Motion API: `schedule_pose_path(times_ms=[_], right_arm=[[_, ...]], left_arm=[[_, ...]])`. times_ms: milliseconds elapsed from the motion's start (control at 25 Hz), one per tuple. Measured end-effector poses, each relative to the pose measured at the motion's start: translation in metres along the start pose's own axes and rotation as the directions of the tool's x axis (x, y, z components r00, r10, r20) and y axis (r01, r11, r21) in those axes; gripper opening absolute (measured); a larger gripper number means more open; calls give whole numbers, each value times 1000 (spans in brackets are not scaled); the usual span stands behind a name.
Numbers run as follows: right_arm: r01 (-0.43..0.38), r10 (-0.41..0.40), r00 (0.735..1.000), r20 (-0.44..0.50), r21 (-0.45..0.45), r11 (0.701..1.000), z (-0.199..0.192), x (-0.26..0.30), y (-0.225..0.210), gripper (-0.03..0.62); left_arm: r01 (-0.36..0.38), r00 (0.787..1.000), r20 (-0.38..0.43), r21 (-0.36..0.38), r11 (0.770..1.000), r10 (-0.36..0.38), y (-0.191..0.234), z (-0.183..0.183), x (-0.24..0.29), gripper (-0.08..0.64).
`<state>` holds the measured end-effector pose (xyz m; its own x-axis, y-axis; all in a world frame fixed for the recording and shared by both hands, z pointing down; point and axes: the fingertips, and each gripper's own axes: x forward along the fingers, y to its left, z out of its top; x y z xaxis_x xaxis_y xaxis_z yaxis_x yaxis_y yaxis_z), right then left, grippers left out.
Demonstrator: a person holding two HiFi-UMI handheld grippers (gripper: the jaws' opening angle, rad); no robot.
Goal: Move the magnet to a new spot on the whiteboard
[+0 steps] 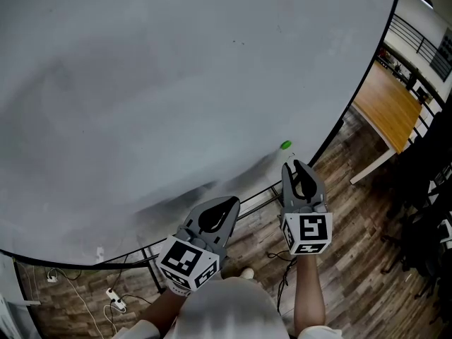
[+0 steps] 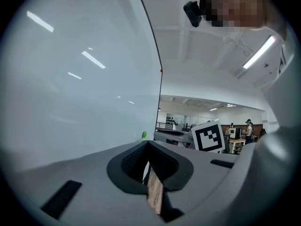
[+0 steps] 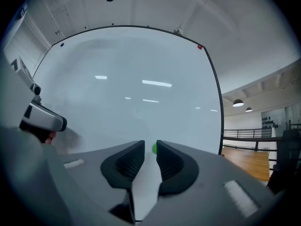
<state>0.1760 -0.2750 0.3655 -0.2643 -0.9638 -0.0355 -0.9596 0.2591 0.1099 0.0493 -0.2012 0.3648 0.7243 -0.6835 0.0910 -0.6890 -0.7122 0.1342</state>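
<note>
In the head view, two bare forearms reach up from the 6 o'clock edge, each hand holding a gray gripper with a black-and-white marker cube.

The left gripper (image 1: 229, 202) sits just below center, pointing toward 1 o'clock. In its own view its dark fingers (image 2: 127, 161) stand almost together, leaving only a thin slit with nothing in it.

The right gripper (image 1: 291, 164) is at about 4 o'clock from center, pointing toward 12 o'clock. Its fingers (image 3: 127, 163) stand a narrow gap apart and hold nothing.

The magnet (image 1: 285, 145), small, round and green, sticks to the whiteboard (image 1: 176, 83) just beyond the right gripper's tips, at their 12 o'clock and not touching them. In the right gripper view it shows through the gap between the fingertips.

The whiteboard is large and pale gray with a dark frame, and it fills the upper left of the head view; the magnet sits near its lower right corner.

Below the board lies a wood-plank floor (image 1: 353, 260), with cables (image 1: 113, 299) at 7 o'clock. Farther off, at 2 o'clock, stands a wooden tabletop (image 1: 388, 104).
</note>
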Motion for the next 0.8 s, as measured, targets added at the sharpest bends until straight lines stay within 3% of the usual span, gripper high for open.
schedule_pose_path(times_ms=[560,800], right_arm=[[34,-34,999,36,14,999,37,-75,30,20],[26,-27,999,41,34,999,39,-99,49,20]], left_arm=[[6,999,34,12,1000,-6,-8,11,-39,6],[-3,999,41,18,1000,2,-6,13,-54,6]])
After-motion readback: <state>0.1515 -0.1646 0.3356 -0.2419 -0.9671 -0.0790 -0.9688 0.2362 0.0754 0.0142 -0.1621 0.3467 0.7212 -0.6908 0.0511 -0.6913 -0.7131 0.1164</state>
